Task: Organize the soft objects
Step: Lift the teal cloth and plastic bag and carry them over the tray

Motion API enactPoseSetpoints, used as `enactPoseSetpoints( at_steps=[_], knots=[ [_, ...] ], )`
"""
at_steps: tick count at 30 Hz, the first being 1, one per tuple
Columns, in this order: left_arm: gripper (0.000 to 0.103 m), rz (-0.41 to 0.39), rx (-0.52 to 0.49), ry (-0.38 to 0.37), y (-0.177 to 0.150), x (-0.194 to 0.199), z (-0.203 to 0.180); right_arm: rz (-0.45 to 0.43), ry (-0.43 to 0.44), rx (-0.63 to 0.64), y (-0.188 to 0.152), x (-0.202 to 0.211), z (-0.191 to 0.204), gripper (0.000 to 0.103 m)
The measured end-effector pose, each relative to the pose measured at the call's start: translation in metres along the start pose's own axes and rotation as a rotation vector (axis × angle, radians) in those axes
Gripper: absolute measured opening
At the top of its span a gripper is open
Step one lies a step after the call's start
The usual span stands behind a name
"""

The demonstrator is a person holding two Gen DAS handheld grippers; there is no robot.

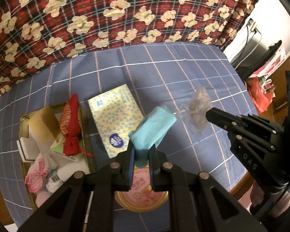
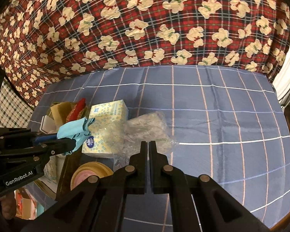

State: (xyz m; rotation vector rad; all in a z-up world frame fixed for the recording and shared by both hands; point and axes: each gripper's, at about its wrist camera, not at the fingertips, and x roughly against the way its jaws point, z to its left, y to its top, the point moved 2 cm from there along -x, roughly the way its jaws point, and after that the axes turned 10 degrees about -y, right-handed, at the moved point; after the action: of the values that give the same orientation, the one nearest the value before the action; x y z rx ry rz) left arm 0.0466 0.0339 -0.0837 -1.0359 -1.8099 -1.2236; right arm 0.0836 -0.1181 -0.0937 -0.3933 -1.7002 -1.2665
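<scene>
We're looking at somebody's home here, pretty sure. The surface (image 2: 222,116) is wearing a blue checked cloth, and behind it a red plaid blanket with cream teddy bears (image 1: 106,19) is hanging like a backdrop. A yellow tissue pack (image 1: 116,119) is sitting beside a box stuffed with household odds and ends (image 1: 38,127), and off to the side a red plastic bag (image 1: 260,96) is slumping below a white wall with plugged-in cables (image 1: 253,29).
</scene>
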Motion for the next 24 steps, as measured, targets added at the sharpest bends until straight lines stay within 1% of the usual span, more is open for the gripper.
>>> enactPoseSetpoints(
  at_steps=[12, 24],
  knots=[
    [0.010, -0.002, 0.043, 0.023, -0.004, 0.008, 0.031, 0.010, 0.039, 0.046, 0.012, -0.013, 0.033, 0.002],
    [0.010, -0.015, 0.077, 0.034, -0.011, 0.018, 0.053, 0.015, 0.064, 0.091, 0.017, -0.019, 0.063, 0.002]
  ],
)
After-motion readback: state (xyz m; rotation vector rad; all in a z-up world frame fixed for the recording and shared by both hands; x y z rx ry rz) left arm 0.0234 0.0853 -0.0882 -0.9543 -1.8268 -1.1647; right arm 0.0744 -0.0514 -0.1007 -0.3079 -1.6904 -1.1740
